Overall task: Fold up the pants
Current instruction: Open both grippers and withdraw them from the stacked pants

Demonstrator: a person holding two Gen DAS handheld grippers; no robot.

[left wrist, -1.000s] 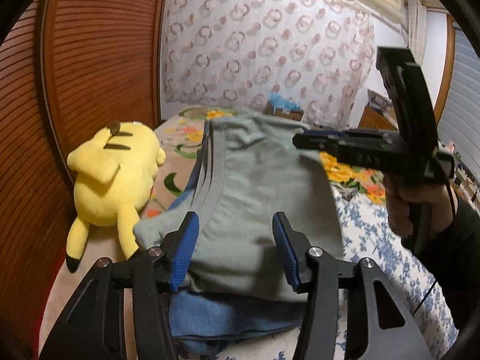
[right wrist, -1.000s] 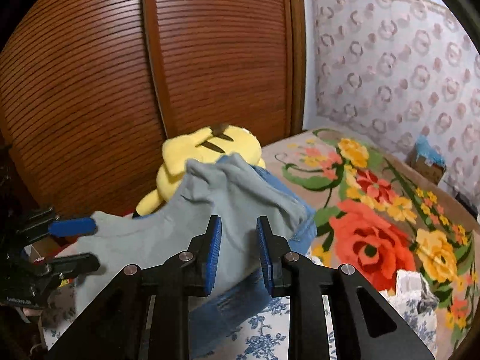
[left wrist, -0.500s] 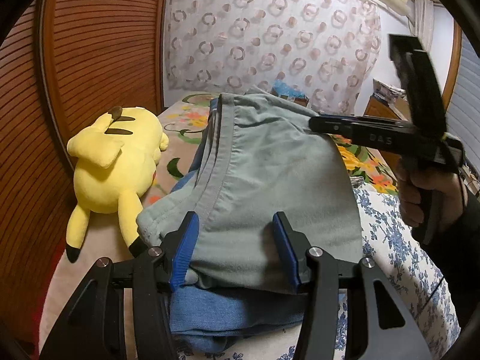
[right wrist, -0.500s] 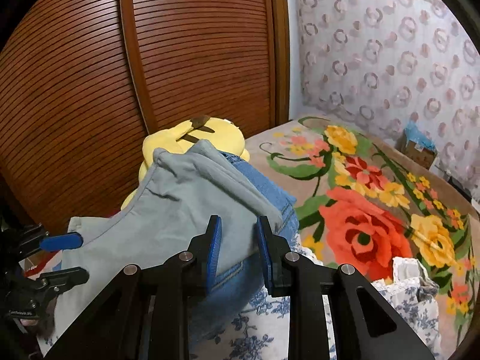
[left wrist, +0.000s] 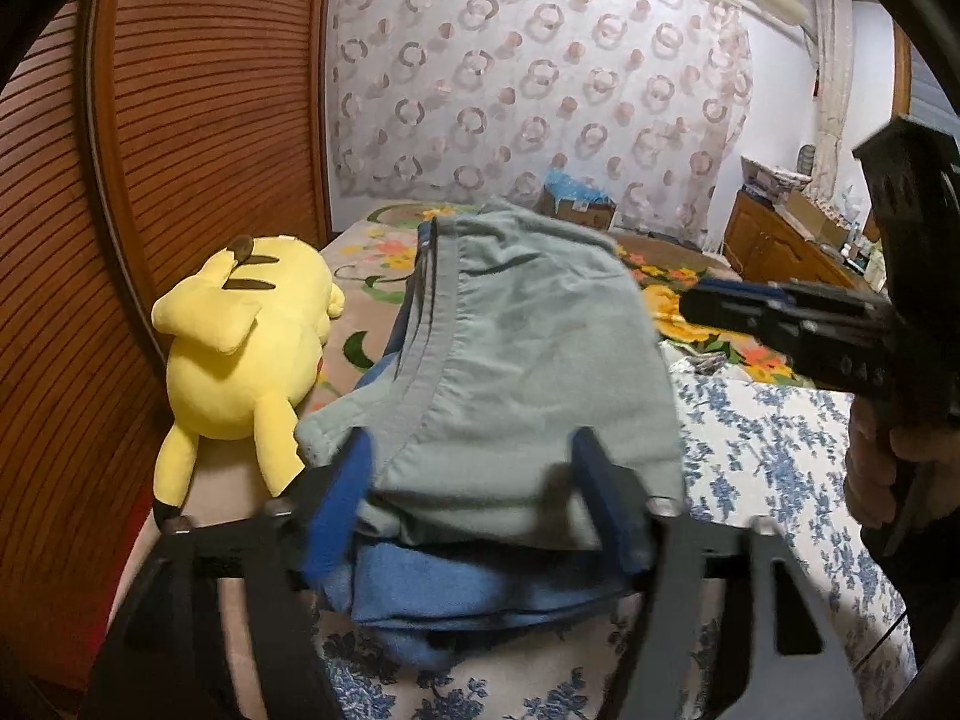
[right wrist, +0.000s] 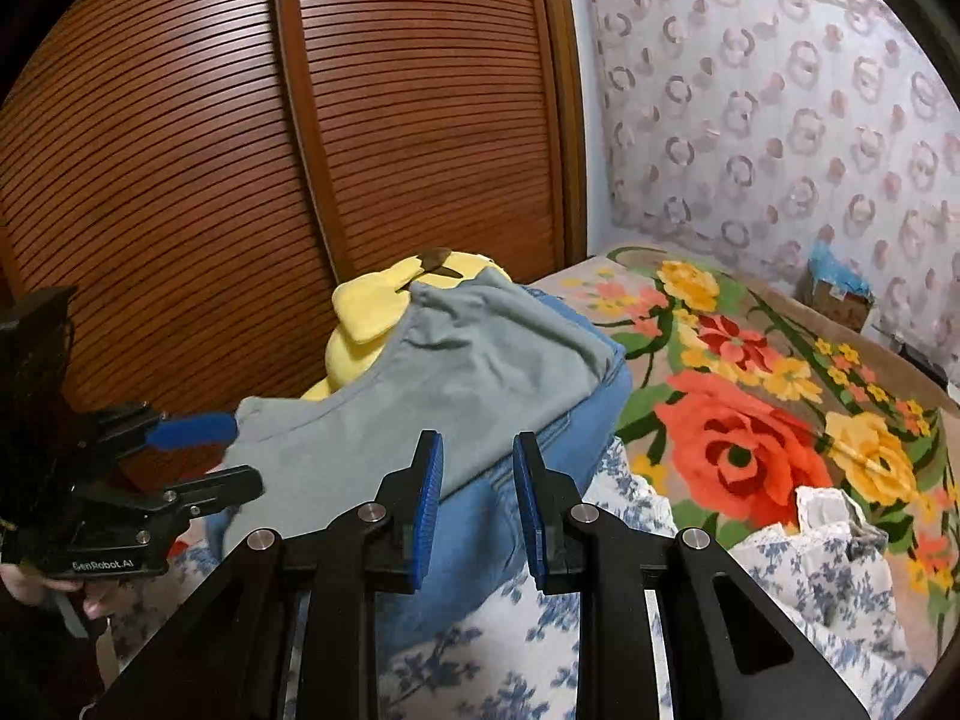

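Observation:
Folded grey-green pants (left wrist: 528,360) lie on top of blue jeans (left wrist: 456,588) on the bed. My left gripper (left wrist: 471,510) straddles their near edge; its jaws are opening and blurred, with the grey cloth between the pads but not pinched. The right wrist view shows the same pants (right wrist: 456,384) and jeans (right wrist: 540,456), with the left gripper (right wrist: 207,459) at their left corner. My right gripper (right wrist: 477,504) has drawn back to the near side of the stack, a narrow gap between its pads and nothing in it. Held by a hand, the right gripper (left wrist: 699,300) also appears beside the pants.
A yellow plush toy (left wrist: 240,360) lies left of the stack against slatted wooden doors (right wrist: 240,180). A floral blanket (right wrist: 750,438) covers the far bed, a blue-flowered sheet (left wrist: 768,450) the near part. A crumpled white cloth (right wrist: 828,516) and a cardboard box (left wrist: 576,204) sit further off.
The right gripper let the grey pants down onto the jeans and pulled away to the right. The left gripper's jaws have spread wider around the pants' near edge.

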